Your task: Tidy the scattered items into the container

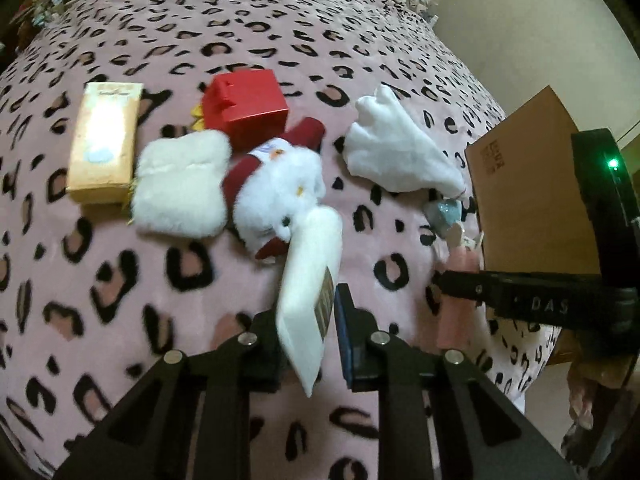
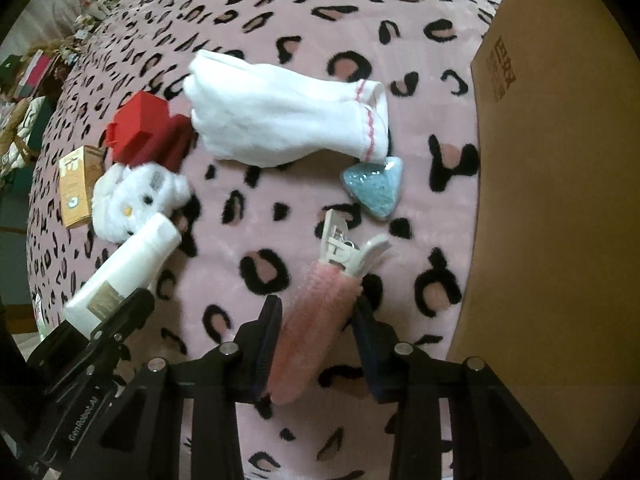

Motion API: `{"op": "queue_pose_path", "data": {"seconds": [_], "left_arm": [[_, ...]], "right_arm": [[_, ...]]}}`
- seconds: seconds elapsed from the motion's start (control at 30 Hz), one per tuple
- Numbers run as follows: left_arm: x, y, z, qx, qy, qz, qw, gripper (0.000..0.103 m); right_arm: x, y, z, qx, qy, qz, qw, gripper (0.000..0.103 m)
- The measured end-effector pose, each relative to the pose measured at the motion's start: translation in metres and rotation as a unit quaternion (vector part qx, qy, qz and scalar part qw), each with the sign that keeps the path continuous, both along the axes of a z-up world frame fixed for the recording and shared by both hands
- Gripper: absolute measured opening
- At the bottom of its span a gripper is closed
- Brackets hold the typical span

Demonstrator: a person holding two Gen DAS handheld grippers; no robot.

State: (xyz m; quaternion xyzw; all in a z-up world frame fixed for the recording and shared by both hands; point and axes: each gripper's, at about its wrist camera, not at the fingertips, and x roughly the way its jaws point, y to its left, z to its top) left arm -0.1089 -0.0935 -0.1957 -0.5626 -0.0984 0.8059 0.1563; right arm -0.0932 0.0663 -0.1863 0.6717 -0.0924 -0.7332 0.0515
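Pink blanket (image 1: 120,280); white tube (image 1: 308,304) between left jaws.

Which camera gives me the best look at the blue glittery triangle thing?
The right wrist view: the blue triangle lies in full view below the white glove's cuff. In the left wrist view it is small, blurred and partly hidden under that cuff, beside the cardboard box.

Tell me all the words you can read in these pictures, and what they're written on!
"DAS": on the right gripper.
"GenRobot.AI": on the left gripper.
Cardboard box: brown stamp, too blurred to read.
White bottle: label too small to read.
Yellow box: print too blurred to read.
Plush: tag unreadable.
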Motion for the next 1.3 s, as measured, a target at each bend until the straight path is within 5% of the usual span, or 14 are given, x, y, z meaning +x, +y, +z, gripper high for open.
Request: {"op": "queue_pose_path", "data": {"seconds": [0.7, 1.1, 1.13, 1.23, 1.3], "left_arm": [[0.035, -0.053, 0.019, -0.014, 0.005, 0.044, 0.9989, 0.012], [0.004, -0.056, -0.016, 0.035, -0.051, 0.096, 0.9934, 0.014], [0.005, -0.055, -0.012, 0.023, -0.048, 0.092, 0.9943, 0.022], [0.012, -0.052, 0.002, -0.041, -0.035, 0.090, 0.9945, 0.085], [0.015, -0.058, 0.007, -0.049, -0.027, 0.101, 0.9934, 0.088]], "right_arm": [[0.016, -0.010, 0.025, 0.002, 0.023, 0.037, 0.999, 0.036], [0.011, -0.019, 0.007, 0.010, 0.002, 0.037, 0.999, 0.036], [0.010, -0.020, 0.005, 0.008, -0.001, 0.038, 0.999, 0.036], [0.007, -0.019, -0.003, 0.003, -0.014, 0.035, 0.999, 0.037], [0.006, -0.019, -0.008, -0.001, -0.022, 0.035, 0.999, 0.037]]}}
